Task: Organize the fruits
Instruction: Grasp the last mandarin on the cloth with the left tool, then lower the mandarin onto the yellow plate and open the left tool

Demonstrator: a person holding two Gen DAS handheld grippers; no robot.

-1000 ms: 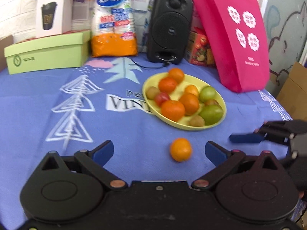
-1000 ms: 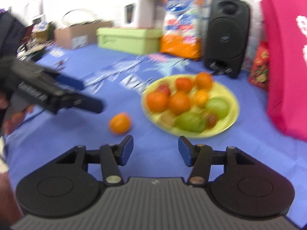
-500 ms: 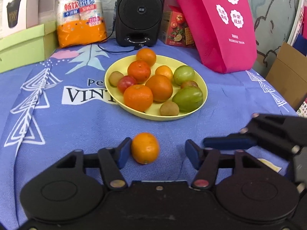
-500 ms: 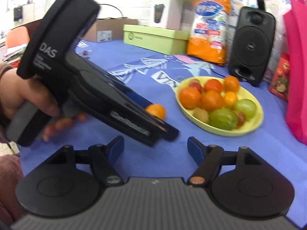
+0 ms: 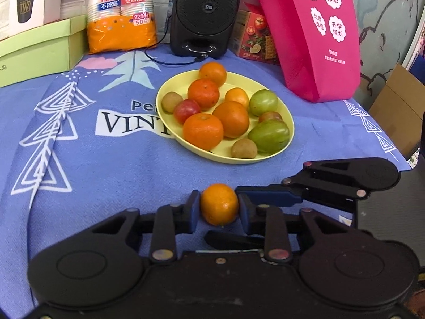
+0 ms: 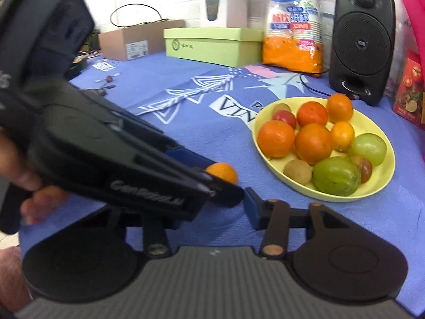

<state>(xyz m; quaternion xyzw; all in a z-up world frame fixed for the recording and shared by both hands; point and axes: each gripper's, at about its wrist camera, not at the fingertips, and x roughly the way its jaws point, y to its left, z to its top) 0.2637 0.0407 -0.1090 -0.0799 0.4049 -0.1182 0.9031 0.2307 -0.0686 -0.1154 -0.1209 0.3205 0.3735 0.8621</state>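
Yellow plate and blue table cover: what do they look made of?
The yellow plate looks like matte moulded plastic or melamine: uniform colour, thin smooth rim, no sharp glare. The blue table cover looks like soft woven or non-woven fabric: fine surface texture, creases, printed white graphics. Neither can be confirmed by look alone.

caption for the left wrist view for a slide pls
Left gripper closed on a loose orange on the blue cloth, near the yellow fruit plate.

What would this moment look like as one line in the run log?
task: organize fruits | left gripper: fingers shut on loose orange on blue cloth | right gripper: beside it, state unclear | yellow plate: full of fruit
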